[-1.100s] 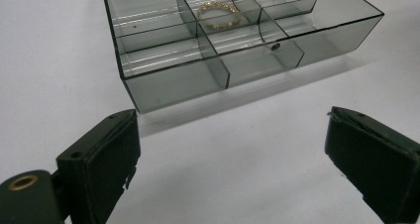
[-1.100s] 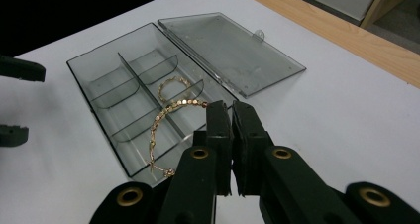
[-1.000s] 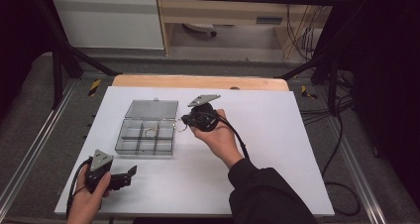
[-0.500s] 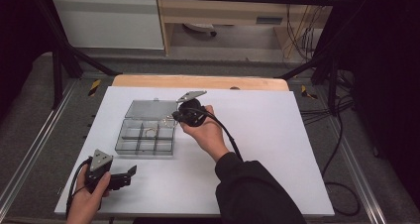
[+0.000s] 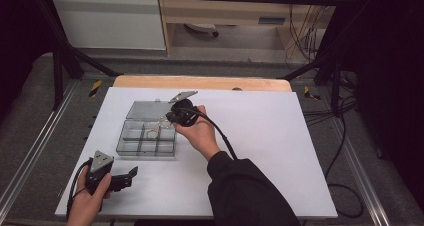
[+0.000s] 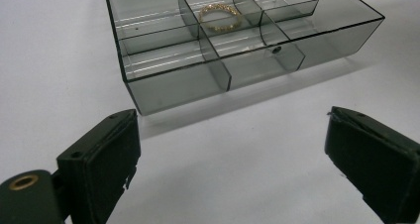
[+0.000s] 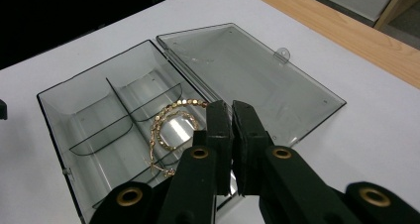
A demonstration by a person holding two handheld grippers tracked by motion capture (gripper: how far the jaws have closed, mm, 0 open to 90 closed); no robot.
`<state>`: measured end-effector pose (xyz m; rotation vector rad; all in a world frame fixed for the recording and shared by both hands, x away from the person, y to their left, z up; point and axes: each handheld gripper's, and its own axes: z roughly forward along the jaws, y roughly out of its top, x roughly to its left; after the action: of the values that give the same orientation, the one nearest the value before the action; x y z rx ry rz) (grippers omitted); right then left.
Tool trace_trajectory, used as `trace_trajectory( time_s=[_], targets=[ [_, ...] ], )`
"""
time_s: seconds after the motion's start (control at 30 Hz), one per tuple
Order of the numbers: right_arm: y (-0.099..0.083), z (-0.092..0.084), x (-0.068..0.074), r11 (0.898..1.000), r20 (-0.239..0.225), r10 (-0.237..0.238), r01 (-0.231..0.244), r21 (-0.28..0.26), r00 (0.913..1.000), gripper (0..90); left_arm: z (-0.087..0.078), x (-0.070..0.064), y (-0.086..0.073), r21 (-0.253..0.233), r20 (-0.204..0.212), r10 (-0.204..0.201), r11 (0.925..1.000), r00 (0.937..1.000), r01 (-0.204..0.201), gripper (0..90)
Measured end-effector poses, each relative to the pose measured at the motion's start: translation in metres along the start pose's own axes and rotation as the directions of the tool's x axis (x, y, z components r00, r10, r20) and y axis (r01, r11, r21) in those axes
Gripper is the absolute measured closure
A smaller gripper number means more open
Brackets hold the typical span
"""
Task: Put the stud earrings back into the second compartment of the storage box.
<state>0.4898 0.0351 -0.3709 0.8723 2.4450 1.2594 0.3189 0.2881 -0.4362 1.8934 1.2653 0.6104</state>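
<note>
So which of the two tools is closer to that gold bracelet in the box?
The right. The right tool hangs just above the gold bracelet inside the clear box, jaws shut. The left tool sits on the table in front of the box, well short of it, jaws open.

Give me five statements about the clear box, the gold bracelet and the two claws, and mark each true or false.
1. The clear grey plastic compartment box has its hinged lid open flat. True.
2. The gold beaded bracelet lies on the white table. False: it lies inside the box.
3. The right claw is shut. True.
4. The left claw is shut. False: its jaws stand wide apart.
5. The left claw grips the box. False: it sits apart from it.
</note>
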Motion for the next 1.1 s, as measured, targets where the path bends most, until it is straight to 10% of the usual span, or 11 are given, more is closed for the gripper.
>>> trace_trajectory(
  time_s=[1.1],
  targets=[
    [0.005, 0.039, 0.022, 0.999, -0.029, -0.015, 0.016, 0.038, 0.9995, 87.4, -0.002, 0.003, 0.000, 0.008, -0.001, -0.003, 1.0000, 1.0000, 0.003, 7.5]
  ],
)
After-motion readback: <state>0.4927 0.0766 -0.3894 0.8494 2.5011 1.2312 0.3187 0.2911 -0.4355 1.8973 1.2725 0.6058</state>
